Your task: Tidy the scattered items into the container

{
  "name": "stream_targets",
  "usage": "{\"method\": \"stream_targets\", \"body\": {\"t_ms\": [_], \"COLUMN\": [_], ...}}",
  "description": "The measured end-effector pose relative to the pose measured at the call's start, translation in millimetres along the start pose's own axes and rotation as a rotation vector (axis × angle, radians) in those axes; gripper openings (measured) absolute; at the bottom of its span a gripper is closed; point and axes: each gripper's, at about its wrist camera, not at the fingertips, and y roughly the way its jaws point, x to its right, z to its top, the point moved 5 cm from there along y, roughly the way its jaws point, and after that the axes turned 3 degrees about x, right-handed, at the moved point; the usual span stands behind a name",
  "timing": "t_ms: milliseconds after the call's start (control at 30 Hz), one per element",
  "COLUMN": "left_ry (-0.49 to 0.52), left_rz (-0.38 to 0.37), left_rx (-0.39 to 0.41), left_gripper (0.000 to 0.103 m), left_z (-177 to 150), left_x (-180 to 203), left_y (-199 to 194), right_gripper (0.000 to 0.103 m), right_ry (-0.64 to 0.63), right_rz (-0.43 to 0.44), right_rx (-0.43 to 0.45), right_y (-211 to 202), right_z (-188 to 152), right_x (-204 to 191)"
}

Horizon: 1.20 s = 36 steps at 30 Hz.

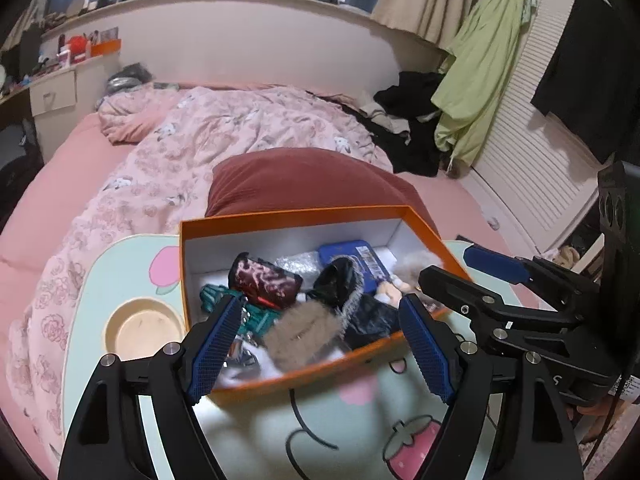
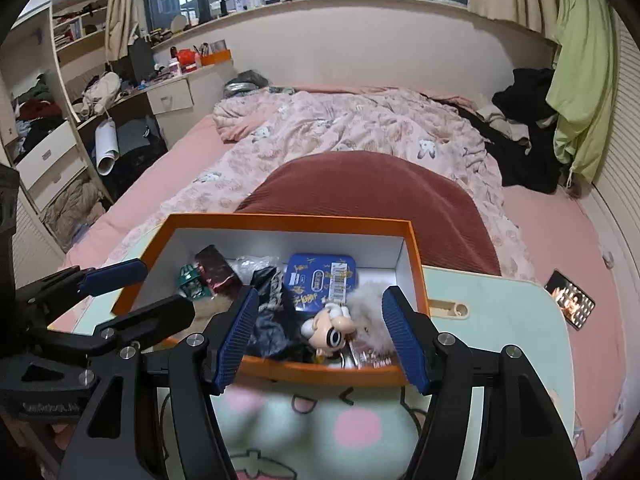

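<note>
Both claws hang released over the near rim of the orange box (image 1: 304, 216): left gripper (image 1: 320, 344) above the fur pouch (image 1: 304, 332), right gripper (image 2: 320, 336) above the doll keychain (image 2: 332, 328). Every item seen lies inside, just beyond each claw.

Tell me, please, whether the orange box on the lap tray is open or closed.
Open: the orange box has no lid on, and the blue tin and big-eyed figurine lie exposed inside.

The patterned tray (image 1: 340, 420) is motion-blurred below the orange box (image 1: 304, 376).
</note>
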Motion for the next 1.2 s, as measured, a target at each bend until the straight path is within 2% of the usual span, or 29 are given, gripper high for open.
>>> {"method": "stream_targets", "body": {"t_ms": [133, 300, 367, 467, 567, 667, 733, 900, 1100, 1200], "left_ry": [0.025, 0.035, 0.044, 0.085, 0.109, 0.103, 0.099, 0.13, 0.13, 0.13], "left_rz": [-0.001, 0.011, 0.024, 0.086, 0.111, 0.162, 0.17, 0.24, 0.237, 0.236], "left_rx": [0.014, -0.026, -0.054, -0.087, -0.144, -0.161, -0.167, -0.178, -0.176, -0.175], "left_gripper": [0.089, 0.092, 0.092, 0.092, 0.094, 0.102, 0.102, 0.103, 0.103, 0.103], "left_z": [-17.0, -53.8, -69.6, -93.6, -110.9, -113.5, -113.5, -116.0, -112.8, -112.8], "left_x": [10.3, 19.9, 23.0, 26.9, 28.0, 21.4, 18.2, 18.6, 13.1, 11.0], "left_y": [-15.7, -21.1, -17.4, -9.6, 2.8, 7.7, 10.3, 13.7, 13.9, 14.4], "right_gripper": [0.065, 0.065, 0.067, 0.068, 0.068, 0.07, 0.086, 0.09, 0.1, 0.101], "right_ry": [-0.014, -0.005, 0.017, 0.051, 0.055, 0.048, 0.051, 0.085, 0.109, 0.11], "right_rz": [0.005, 0.003, 0.01, 0.001, -0.041, -0.086, -0.143, -0.153, -0.18, -0.181], "right_rx": [0.026, 0.015, -0.009, -0.071, -0.101, -0.121, -0.081, -0.087, -0.1, -0.101], "right_y": [-19.0, -36.0, -37.3, -33.0, -30.8, -27.0, -26.9, -24.5, -22.0, -22.5], "right_z": [-10.6, -37.3, -54.7, -85.2, -110.8, -132.0, -139.8, -138.9, -140.2, -141.1], "right_x": [-2.0, 1.1, 4.1, 8.2, 11.8, 13.6, 16.6, 25.8, 30.8, 31.4]}}
